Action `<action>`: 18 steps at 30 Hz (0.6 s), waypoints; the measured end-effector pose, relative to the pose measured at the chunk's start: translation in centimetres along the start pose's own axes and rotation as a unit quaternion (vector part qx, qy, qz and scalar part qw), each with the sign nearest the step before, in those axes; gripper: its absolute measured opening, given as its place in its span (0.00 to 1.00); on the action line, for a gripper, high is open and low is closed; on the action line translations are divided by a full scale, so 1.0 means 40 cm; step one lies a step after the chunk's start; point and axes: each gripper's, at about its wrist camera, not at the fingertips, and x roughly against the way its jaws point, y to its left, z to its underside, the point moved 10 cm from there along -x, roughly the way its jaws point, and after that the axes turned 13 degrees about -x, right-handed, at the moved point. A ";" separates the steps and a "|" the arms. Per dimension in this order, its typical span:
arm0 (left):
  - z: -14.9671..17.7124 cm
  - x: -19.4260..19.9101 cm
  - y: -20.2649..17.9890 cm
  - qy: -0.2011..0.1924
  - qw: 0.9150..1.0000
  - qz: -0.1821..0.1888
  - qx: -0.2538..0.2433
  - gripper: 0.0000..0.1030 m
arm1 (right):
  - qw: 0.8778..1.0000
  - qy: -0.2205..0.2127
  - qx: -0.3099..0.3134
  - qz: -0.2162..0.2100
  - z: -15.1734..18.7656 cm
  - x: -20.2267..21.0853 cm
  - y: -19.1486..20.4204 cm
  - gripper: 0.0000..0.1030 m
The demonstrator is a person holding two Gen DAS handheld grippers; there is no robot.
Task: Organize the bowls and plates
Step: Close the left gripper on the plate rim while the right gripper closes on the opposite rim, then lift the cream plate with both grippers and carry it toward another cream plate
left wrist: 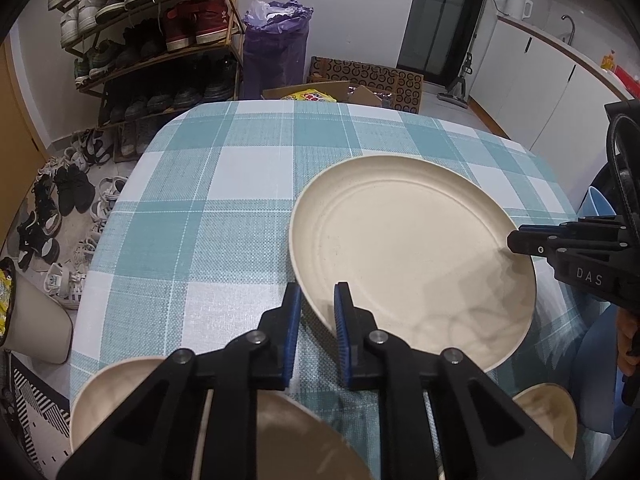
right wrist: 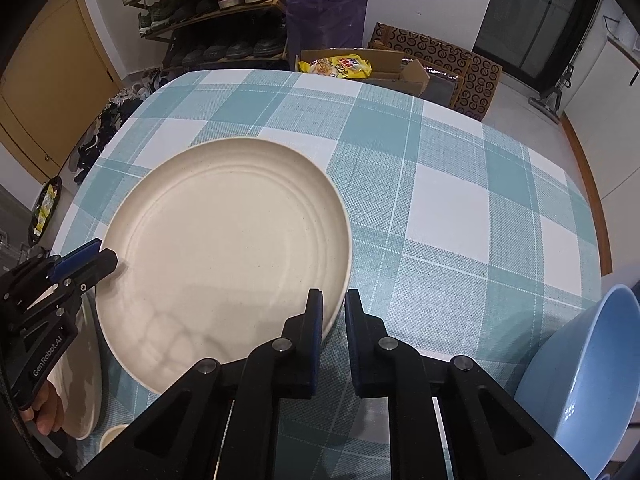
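A large cream plate (left wrist: pixel 412 256) (right wrist: pixel 224 248) is held over the checked table between both grippers. My left gripper (left wrist: pixel 318 300) straddles the plate's near-left rim, one finger over and one under it. My right gripper (right wrist: pixel 332 308) straddles the near-right rim the same way, with a narrow gap. In the left wrist view the right gripper (left wrist: pixel 520 240) reaches the plate's right edge. In the right wrist view the left gripper (right wrist: pixel 96 258) reaches its left edge. Another cream plate (left wrist: pixel 120 392) (right wrist: pixel 80 376) lies below the left gripper. A small cream bowl (left wrist: pixel 548 412) (right wrist: pixel 114 436) sits near.
A blue bowl (right wrist: pixel 588 376) (left wrist: pixel 596 204) stands at the table's right edge. The table (left wrist: pixel 224 184) has a teal and white checked cloth. Beyond it are a shoe rack (left wrist: pixel 152 32), a purple bag (left wrist: pixel 276 44) and cardboard boxes (left wrist: pixel 360 84) on the floor.
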 end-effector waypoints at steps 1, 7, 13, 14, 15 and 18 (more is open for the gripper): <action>0.000 0.001 -0.001 -0.001 1.000 0.000 0.001 0.14 | 1.000 -0.002 0.002 0.001 0.000 0.002 0.001 0.11; -0.005 0.016 -0.003 -0.006 1.000 -0.001 0.000 0.14 | 1.000 -0.013 0.008 0.003 0.005 0.016 0.001 0.11; -0.011 0.037 -0.009 -0.014 1.000 -0.001 0.000 0.14 | 1.000 -0.025 0.010 0.002 0.004 0.035 0.001 0.11; -0.013 0.043 -0.010 -0.016 1.000 -0.001 0.000 0.14 | 1.000 -0.027 0.009 0.002 0.005 0.039 0.000 0.11; -0.013 0.048 -0.011 -0.017 1.000 -0.002 -0.001 0.14 | 1.000 -0.029 0.009 0.001 0.004 0.044 0.000 0.11; -0.021 0.069 -0.014 -0.024 1.000 -0.005 -0.003 0.14 | 0.999 -0.036 0.008 0.000 0.003 0.061 -0.001 0.11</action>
